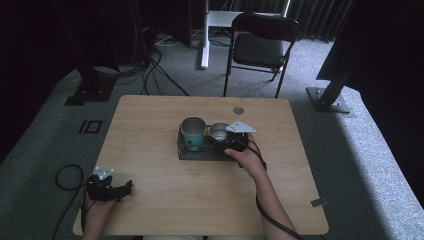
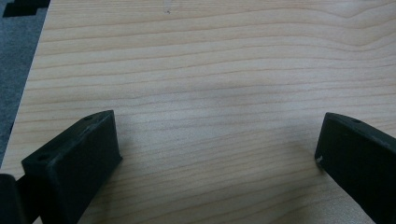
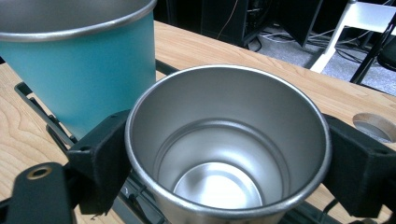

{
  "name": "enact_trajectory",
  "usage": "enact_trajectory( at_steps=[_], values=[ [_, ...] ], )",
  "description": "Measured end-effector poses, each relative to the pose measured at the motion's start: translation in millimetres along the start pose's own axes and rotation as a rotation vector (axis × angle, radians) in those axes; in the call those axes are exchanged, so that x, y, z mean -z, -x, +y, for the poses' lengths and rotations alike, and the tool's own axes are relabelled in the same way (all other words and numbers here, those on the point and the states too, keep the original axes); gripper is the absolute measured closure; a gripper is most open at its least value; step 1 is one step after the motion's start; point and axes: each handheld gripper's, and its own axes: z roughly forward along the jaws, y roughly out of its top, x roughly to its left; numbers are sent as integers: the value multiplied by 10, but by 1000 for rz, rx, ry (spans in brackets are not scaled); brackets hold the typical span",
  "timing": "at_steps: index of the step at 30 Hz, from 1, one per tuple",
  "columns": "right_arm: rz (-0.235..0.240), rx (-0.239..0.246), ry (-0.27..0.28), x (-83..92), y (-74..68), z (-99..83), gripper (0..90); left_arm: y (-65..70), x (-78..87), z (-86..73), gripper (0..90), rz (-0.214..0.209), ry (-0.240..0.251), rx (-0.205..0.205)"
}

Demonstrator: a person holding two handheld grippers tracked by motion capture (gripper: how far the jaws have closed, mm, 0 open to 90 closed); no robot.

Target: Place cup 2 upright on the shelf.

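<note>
Jaws of right gripper [image 3: 224, 168] clamped on either side of steel cup [image 3: 229, 154] over dark wire rack [image 1: 186, 145] beside teal cup [image 1: 193, 132], liable to slip on smooth metal or knock its neighbour; left gripper [image 2: 217, 154] spread wide over bare table [image 2: 210, 56].

A light wood-grain rectangular worktop [image 1: 150, 150] with rounded corners stands on grey carpet [image 1: 45, 125], and a round grey cable grommet [image 1: 238, 110] sits in it near its far edge. Beyond the far edge stands a black folding chair [image 1: 260, 47] with a padded seat, just beside a white desk leg [image 1: 205, 40], with dark cables [image 1: 150, 70] trailing over the carpet to the left of them. Black metal frame posts on flat base plates [image 1: 327, 97] stand at either side, and dark curtains [image 1: 310, 15] hang at the back.
</note>
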Motion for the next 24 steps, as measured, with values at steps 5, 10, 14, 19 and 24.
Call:
enact_trajectory(
  at_steps=[5,10,14,19,24],
  values=[
    [14,-10,2,39,5,1,113,0,0,0,3,0,0,0],
    [22,-14,23,92,21,11,113,0,0,0,4,0,0,0],
    [18,4,28,143,13,14,113,0,0,0,4,0,0,0],
    [23,1,37,205,21,-1,113,0,0,0,3,0,0,0],
    [19,7,47,274,28,-17,113,0,0,0,3,0,0,0]
  ],
)
